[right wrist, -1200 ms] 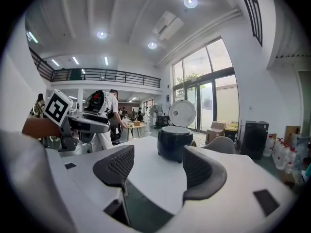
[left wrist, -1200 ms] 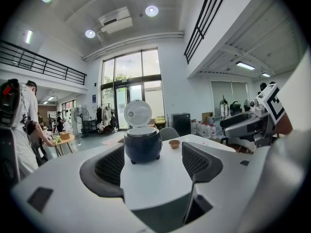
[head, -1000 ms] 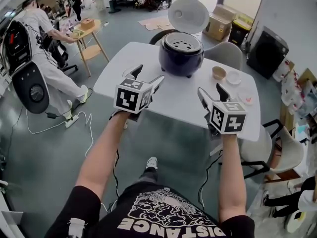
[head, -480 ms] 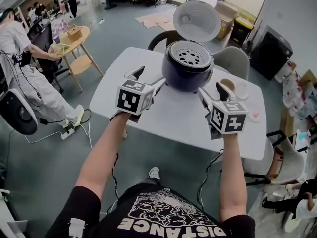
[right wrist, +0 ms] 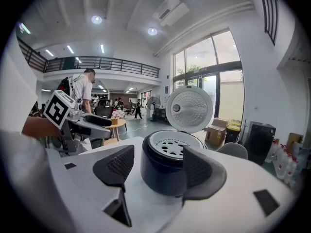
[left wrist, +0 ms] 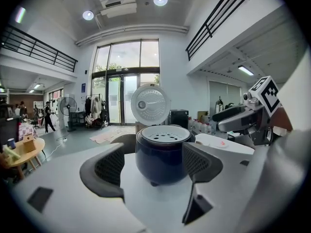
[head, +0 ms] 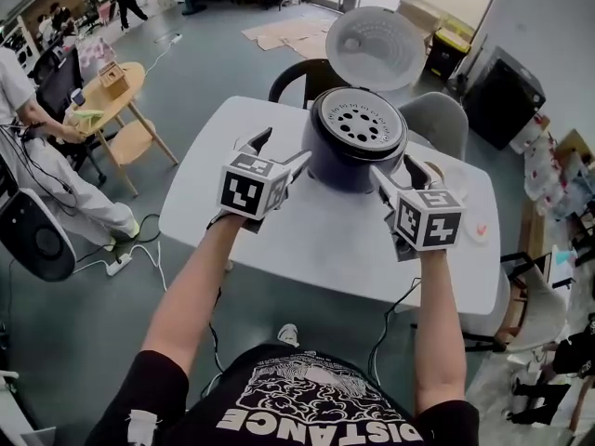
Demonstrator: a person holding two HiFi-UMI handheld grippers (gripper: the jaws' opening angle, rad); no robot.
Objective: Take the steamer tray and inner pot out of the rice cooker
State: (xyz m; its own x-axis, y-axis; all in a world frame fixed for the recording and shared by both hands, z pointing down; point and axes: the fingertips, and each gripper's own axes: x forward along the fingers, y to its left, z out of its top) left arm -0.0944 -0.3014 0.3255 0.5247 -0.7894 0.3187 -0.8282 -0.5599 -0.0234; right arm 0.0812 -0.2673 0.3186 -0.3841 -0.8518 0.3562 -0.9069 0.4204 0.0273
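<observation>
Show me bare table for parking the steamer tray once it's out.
Widest bare patch: the table left of the rice cooker, out to its left edge. The near strip before the cooker is bare too, flanked by the left gripper and right gripper. Tightest: the right end, with a small dish near the edge.

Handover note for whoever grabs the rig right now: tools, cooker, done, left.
Left tool: open, empty, aimed at the rice cooker on the white table.
Right tool: open, empty, near the cooker's front.
Lid is up; steamer tray sits in the cooker's top; inner pot is hidden beneath it.
Done: nothing removed. Left: lift out tray, then pot.
</observation>
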